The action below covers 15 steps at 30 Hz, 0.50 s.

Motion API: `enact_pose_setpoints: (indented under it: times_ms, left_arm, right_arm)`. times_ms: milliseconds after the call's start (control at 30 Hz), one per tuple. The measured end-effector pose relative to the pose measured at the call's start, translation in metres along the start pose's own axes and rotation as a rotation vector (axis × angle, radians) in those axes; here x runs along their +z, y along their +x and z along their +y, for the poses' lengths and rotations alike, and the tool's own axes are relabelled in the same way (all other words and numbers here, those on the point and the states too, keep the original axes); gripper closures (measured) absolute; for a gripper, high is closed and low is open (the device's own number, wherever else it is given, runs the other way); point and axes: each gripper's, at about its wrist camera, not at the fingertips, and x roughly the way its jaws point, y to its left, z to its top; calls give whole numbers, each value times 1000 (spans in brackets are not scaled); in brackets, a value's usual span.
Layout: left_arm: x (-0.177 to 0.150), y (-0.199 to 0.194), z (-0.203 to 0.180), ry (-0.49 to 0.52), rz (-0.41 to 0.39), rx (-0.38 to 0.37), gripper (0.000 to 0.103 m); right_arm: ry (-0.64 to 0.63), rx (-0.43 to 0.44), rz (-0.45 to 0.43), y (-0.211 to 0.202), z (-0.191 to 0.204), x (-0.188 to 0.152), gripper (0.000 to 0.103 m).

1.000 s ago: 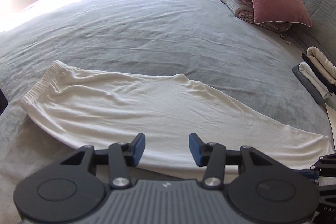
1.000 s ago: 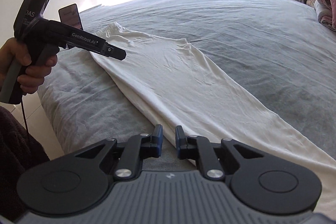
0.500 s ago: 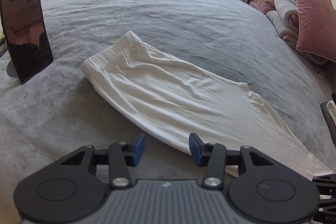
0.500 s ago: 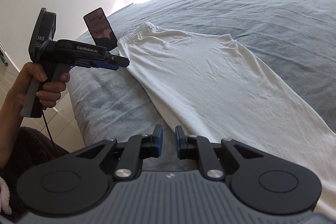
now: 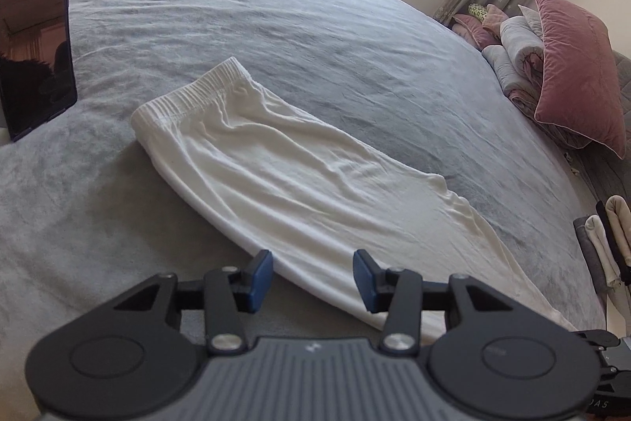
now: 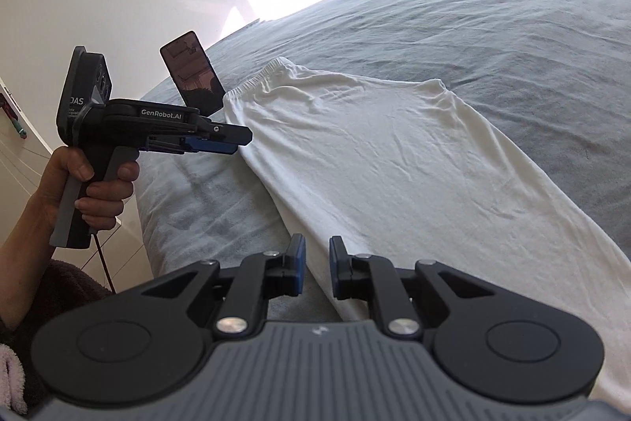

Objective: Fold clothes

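Between the spread, empty pads of the left gripper runs the near folded edge of the white garment, just ahead of the tips and apparently untouched. The right gripper hovers over the same edge farther along, its jaws only narrowly parted and pinching nothing. Thin, soft and light, the cloth will likely drape and wrinkle rather than hold shape, so the elastic waistband or the doubled edge looks the firmest place to pinch. It lies stretched diagonally across the grey bed.
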Motion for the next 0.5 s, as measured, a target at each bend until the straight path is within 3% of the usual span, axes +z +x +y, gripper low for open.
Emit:
enact_pose_setpoints:
  times_ms: [200,500]
  left_arm:
    - [2,0,0,0,17,69,57]
    - [2,-1,11,-40,13,58,56]
  right_arm:
    - [32,83,37,8,2,-2,88]
    - [91,73,19,16,-9,-1,83]
